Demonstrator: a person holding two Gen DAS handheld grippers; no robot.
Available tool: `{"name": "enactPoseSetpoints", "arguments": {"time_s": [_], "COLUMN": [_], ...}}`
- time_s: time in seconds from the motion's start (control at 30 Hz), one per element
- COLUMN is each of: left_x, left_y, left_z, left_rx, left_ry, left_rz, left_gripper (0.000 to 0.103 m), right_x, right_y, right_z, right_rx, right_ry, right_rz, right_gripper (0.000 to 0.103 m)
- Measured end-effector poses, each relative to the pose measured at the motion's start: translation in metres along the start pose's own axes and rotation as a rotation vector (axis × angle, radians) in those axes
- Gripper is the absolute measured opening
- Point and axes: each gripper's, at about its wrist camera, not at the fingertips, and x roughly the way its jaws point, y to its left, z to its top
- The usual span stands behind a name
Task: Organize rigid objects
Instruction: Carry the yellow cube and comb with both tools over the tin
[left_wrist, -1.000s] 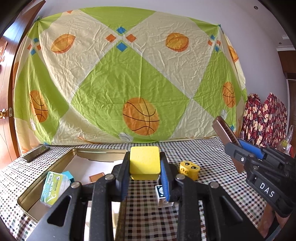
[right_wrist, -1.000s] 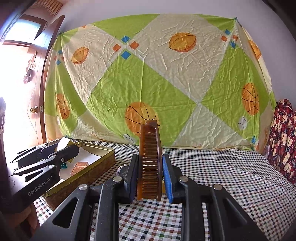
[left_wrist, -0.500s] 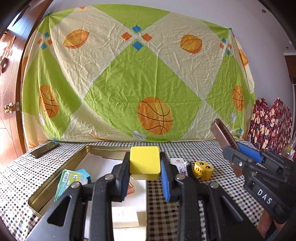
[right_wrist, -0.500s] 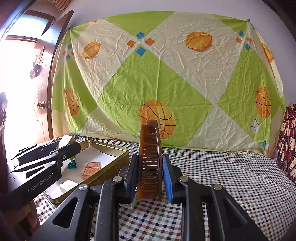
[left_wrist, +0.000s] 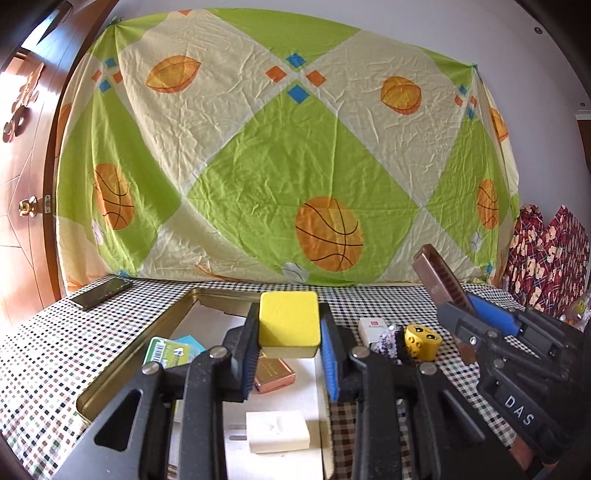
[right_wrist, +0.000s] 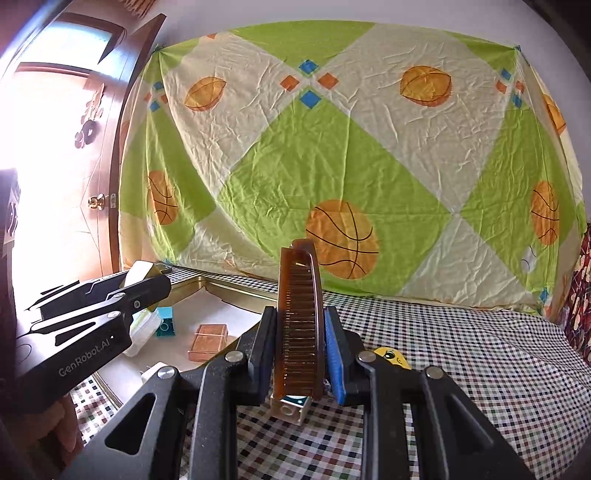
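Note:
My left gripper (left_wrist: 289, 334) is shut on a yellow-lidded box (left_wrist: 289, 323) and hovers over the open golden tin tray (left_wrist: 110, 376). My right gripper (right_wrist: 300, 347) is shut on a brown comb (right_wrist: 299, 314) held upright, above the checked tablecloth just right of the tray (right_wrist: 236, 290). In the left wrist view the right gripper (left_wrist: 461, 308) and its comb (left_wrist: 437, 275) stand at the right. In the right wrist view the left gripper (right_wrist: 147, 286) enters from the left, over the tray.
The tray holds a green card pack (left_wrist: 166, 350), a copper box (left_wrist: 275, 374), a white plug block (left_wrist: 277, 430) and a blue brick (right_wrist: 165, 322). On the cloth lie a yellow smiley cylinder (left_wrist: 422, 341), a small white box (left_wrist: 373, 328), a white brick (right_wrist: 288, 406) and a phone (left_wrist: 101, 293).
Both grippers have slid left across the table, each still holding its object. The left one now hangs over the tray's inside, and the right one has come closer to the tray's edge.

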Motion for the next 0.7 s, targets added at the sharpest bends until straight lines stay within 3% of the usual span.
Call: {"name": "enactPoseSetpoints", "arguments": {"time_s": [0.7], "left_x": [0.000], "left_y": [0.033], "left_z": [0.002], "left_rx": [-0.024], "left_ry": [0.005], "left_rz": [0.051], "left_gripper": [0.028], "right_x": [0.014], "right_y": [0.038], "right_z": [0.004], "right_rx": [-0.051], "right_ry": [0.015], "right_rz": [0.064], "right_gripper": [0.027]}}
